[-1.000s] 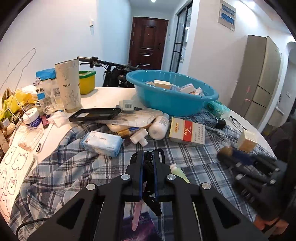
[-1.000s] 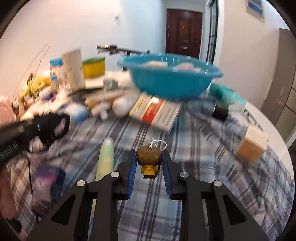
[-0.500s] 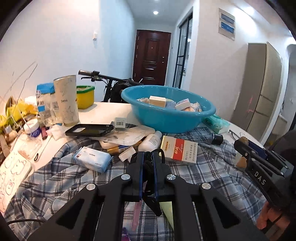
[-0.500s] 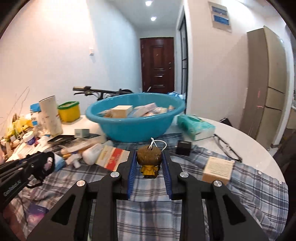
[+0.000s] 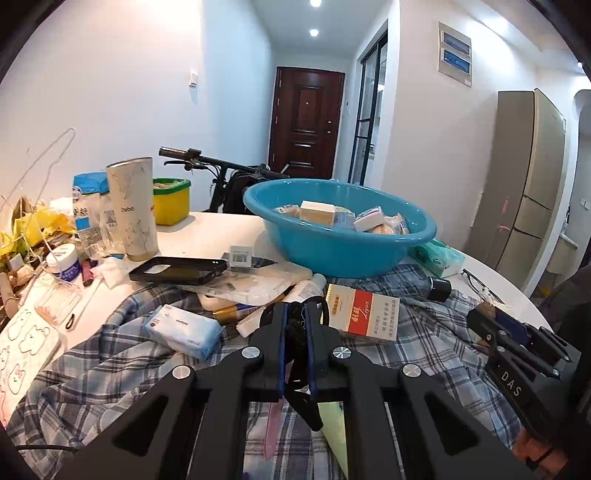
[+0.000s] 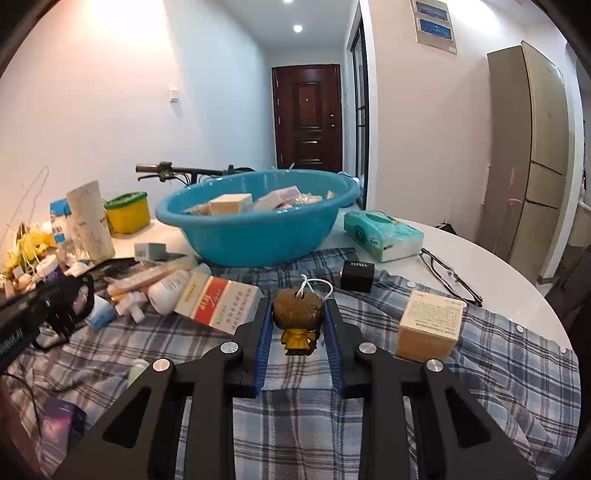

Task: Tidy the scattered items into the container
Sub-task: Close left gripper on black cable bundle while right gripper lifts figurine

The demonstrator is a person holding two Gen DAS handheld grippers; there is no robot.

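Grippers have both lifted toward the basin at twelve o'clock: right gripper clamps a figurine, left gripper pinches scissors, ready to drop in.

White-walled hallway, dark wooden door, tall beige cabinet, recessed ceiling lights.

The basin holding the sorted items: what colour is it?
Turquoise blue basin, clearest in the right wrist view.
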